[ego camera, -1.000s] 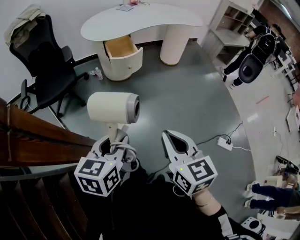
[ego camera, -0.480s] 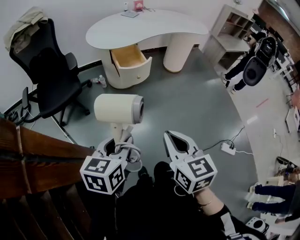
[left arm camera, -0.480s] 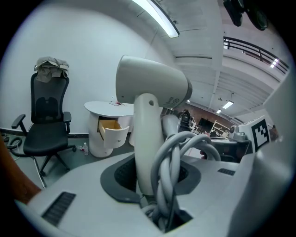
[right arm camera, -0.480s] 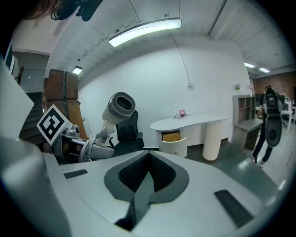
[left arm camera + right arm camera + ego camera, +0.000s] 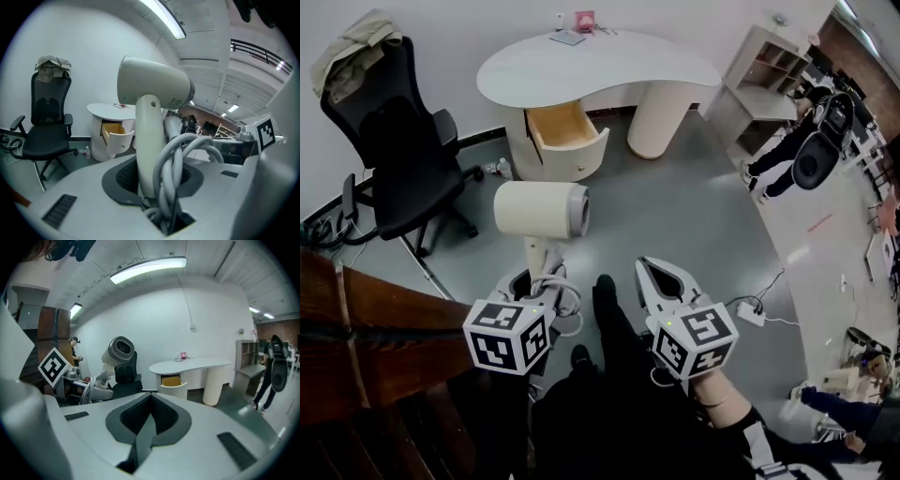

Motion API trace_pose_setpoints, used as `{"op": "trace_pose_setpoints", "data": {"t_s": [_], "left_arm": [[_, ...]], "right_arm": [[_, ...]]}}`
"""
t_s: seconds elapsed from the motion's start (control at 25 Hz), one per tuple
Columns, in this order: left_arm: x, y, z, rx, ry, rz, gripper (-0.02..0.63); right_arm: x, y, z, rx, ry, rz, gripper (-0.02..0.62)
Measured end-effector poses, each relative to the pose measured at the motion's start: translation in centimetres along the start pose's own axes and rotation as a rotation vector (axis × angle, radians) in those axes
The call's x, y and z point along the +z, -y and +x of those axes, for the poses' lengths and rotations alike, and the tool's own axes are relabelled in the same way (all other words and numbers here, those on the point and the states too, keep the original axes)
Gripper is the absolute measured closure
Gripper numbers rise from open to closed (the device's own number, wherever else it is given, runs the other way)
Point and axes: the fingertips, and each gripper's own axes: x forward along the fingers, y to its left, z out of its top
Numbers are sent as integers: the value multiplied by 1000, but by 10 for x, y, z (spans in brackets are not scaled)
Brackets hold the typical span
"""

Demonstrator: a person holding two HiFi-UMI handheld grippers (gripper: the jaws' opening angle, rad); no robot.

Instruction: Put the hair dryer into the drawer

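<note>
Left tongs (image 5: 536, 279) clamped on cream hair dryer (image 5: 541, 208) by its handle, right tongs (image 5: 643, 266) closed and empty, open wooden drawer (image 5: 589, 157) under white curved tabletop (image 5: 600, 67) ahead, black office chair (image 5: 403, 155) to its left.

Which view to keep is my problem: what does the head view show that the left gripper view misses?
Only the head view: a power strip on the floor and the person's leg. Only the left gripper view: the ceiling light and a high railing. Both: the left gripper shut on the hair dryer, its cord, the desk, the open drawer, the chair.
</note>
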Motion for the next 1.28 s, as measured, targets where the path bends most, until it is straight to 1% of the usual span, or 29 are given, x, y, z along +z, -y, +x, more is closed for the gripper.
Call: {"op": "trace_pose_setpoints", "data": {"t_s": [0.2,0.4,0.92,1.28], "left_arm": [[13,-14,22,35,6,-5,469],[36,-35,61,63,1,-15,469],[90,-84,188,128,-64,-47,469],[118,-106,256,148,-114,-46,469]], "right_arm": [[0,16,29,36,-10,9,593],[21,48,69,50,3,10,593],[71,149,176,76,-38,32,593],[91,197,228,85,-63,52,593]]}}
